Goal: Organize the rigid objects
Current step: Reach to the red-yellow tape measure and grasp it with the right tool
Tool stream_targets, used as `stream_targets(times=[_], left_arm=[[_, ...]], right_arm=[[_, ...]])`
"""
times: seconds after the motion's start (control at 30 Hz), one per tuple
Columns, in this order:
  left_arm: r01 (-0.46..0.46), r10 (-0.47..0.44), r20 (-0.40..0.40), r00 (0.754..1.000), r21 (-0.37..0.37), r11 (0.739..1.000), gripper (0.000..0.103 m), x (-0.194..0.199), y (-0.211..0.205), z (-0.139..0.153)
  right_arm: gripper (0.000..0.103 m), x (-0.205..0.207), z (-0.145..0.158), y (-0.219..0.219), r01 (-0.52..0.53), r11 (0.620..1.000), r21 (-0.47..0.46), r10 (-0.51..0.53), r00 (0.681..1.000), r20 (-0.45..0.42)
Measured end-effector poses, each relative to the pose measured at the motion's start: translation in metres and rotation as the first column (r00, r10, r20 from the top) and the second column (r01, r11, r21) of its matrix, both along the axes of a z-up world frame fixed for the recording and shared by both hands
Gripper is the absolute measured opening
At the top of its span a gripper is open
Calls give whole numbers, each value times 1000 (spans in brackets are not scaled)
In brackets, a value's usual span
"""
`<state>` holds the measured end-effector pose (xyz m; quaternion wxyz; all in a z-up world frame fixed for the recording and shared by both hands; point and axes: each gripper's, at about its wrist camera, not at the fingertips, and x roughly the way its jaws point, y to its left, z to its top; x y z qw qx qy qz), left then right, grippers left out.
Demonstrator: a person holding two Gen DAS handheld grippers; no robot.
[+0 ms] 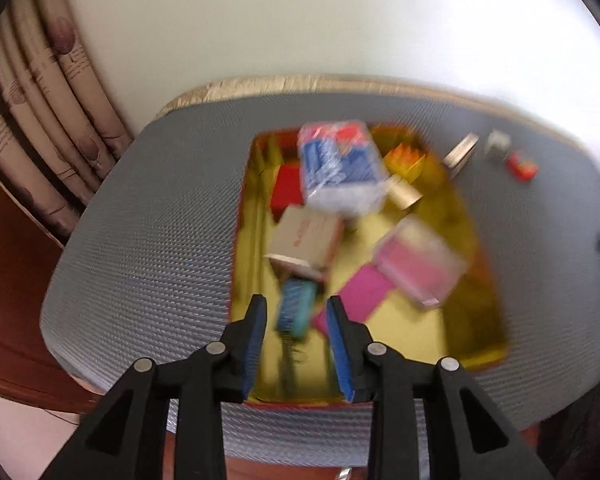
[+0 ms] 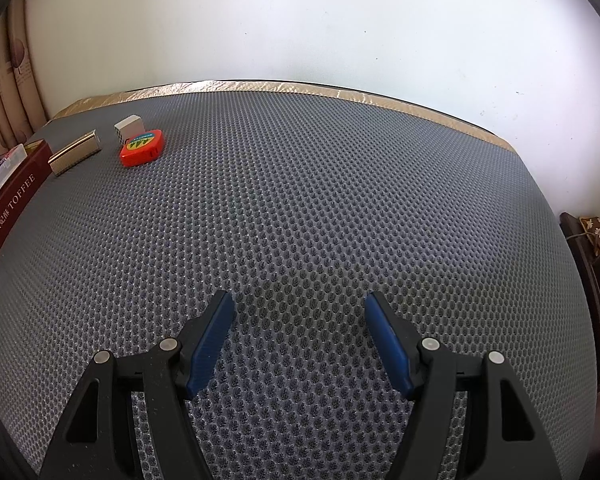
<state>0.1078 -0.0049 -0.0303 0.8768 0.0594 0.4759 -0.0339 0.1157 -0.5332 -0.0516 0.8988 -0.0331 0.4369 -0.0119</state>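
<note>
The left wrist view is motion-blurred. A red box with a gold inside [image 1: 256, 240] lies open on the grey mat and holds a blue-white packet [image 1: 340, 168], a beige carton [image 1: 306, 240], a pink clear case [image 1: 418, 264], a magenta card [image 1: 364, 294] and a teal brush-like item [image 1: 296, 308]. My left gripper [image 1: 296, 316] hangs open above the box's near end; the teal item shows between the fingers, untouched as far as I can tell. My right gripper [image 2: 300, 312] is open and empty over bare mat. A red tape measure [image 2: 143, 147], a white cube [image 2: 129, 127] and a metal bar [image 2: 75, 152] lie far left.
The box's dark red side reading TOFFEE [image 2: 12, 204] runs along the left edge of the right wrist view. The grey mesh mat [image 2: 320, 200] covers a wooden table against a white wall. Curtains [image 1: 48, 92] hang at left. The tape measure [image 1: 522, 166] shows right of the box.
</note>
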Motion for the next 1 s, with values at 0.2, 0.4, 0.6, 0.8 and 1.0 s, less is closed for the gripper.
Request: stream_targets(times=[0.2,0.4,0.6,0.8,1.0], left_arm=[[60,-36,114,993,-210,976,53,-53,-45,41],[176,-147,122,982,-281,943,55,-79,-117,34],[201,-188,82,979,-194,960,55,-86,-153,3],[191,-185,48,981,-246,950,55,-84,-148,-11],[201,-207,6,978,-262,944,55,-79,-149,-21]], right_arm=[[66,3,1,9,-39,999,1,39,999,-2],[66,26,26,65,-223,975,14,223,975,19],[66,95,33,113,-284,958,28,284,959,5],[66,140,11,137,-302,953,33,303,952,-50],[64,161,-4,145,-313,949,31,315,946,-83]])
